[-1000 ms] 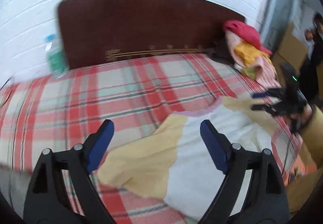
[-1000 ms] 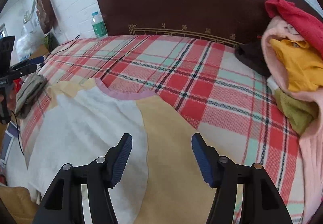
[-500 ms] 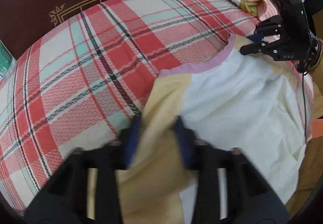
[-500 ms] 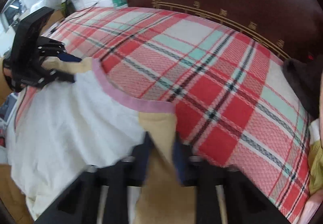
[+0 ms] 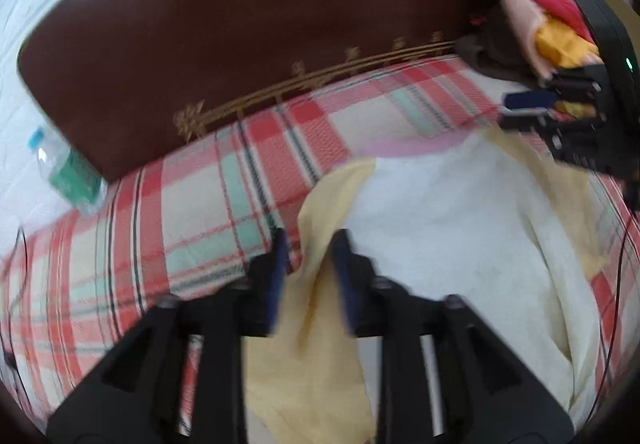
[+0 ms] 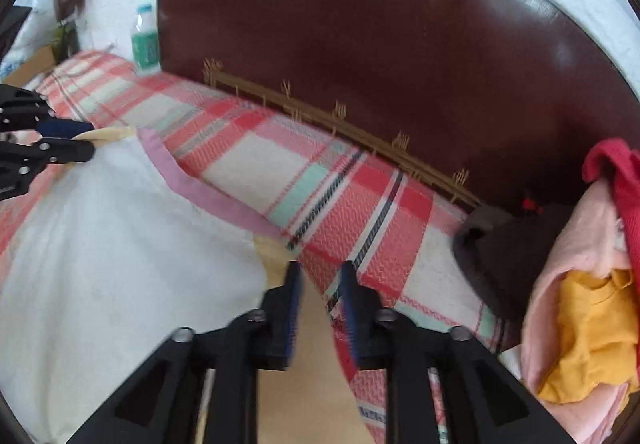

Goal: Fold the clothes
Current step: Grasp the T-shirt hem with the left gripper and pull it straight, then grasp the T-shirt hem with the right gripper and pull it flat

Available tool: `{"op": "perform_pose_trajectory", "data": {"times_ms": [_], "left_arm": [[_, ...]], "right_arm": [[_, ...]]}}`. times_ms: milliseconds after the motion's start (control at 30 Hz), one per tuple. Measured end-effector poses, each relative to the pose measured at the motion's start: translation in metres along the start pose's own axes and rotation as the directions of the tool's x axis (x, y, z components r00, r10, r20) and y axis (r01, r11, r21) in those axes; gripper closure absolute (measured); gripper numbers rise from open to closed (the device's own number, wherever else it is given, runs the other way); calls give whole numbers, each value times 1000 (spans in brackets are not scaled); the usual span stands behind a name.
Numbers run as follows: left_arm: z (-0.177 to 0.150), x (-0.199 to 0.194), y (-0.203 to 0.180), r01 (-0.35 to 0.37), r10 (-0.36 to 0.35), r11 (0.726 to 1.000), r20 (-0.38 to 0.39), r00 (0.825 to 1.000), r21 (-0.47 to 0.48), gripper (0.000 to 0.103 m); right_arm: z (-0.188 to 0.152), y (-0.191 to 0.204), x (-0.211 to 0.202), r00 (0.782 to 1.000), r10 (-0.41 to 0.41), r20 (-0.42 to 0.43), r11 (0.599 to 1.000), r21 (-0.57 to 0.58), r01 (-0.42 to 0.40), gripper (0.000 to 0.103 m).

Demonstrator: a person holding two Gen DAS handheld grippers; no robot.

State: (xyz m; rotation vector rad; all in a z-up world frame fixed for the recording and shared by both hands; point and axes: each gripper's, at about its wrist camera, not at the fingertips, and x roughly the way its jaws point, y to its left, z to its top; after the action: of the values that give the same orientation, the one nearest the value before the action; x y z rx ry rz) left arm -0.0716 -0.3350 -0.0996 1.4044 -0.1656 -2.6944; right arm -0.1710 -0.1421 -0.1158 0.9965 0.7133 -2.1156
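A white shirt [image 5: 448, 219] with pale yellow sleeves and a pink collar lies on the plaid bed; it also shows in the right wrist view [image 6: 100, 244]. My left gripper [image 5: 308, 264] is shut on the shirt's yellow left shoulder [image 5: 320, 203] and lifts it off the bed. My right gripper [image 6: 320, 284] is shut on the other yellow shoulder [image 6: 276, 252] beside the pink collar [image 6: 192, 183]. Each gripper shows in the other's view: the right one at far right [image 5: 528, 111], the left one at far left [image 6: 68, 141].
The red plaid bedcover [image 6: 320, 179] runs to a dark brown headboard [image 5: 240, 35]. A pile of red, pink and yellow clothes [image 6: 592, 284] and a dark garment [image 6: 504, 244] sit at the bed's right. A plastic bottle [image 5: 64, 171] stands by the headboard's left end.
Both grippers went from open above the shirt to shut on its yellow shoulders. They have since raised the shoulders, and the views tilted up toward the headboard.
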Motion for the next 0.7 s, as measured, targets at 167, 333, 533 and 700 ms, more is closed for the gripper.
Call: {"op": "perform_pose_trajectory", "data": {"times_ms": [167, 333, 533, 700], "left_arm": [[-49, -41, 26, 58, -44, 984, 86, 995, -170, 45], [-131, -96, 31, 272, -252, 938, 113, 961, -216, 19], [-213, -100, -7, 383, -396, 882, 11, 918, -275, 19], [-237, -100, -36, 480, -487, 834, 46, 872, -271, 19]], "right_arm": [[-33, -12, -35, 991, 129, 44, 988, 80, -132, 55], [-97, 9, -115, 929, 352, 116, 924, 117, -365, 32], [-176, 98, -142, 900, 432, 49, 893, 118, -435, 32], [-199, 162, -145, 893, 449, 42, 882, 141, -450, 32]]}}
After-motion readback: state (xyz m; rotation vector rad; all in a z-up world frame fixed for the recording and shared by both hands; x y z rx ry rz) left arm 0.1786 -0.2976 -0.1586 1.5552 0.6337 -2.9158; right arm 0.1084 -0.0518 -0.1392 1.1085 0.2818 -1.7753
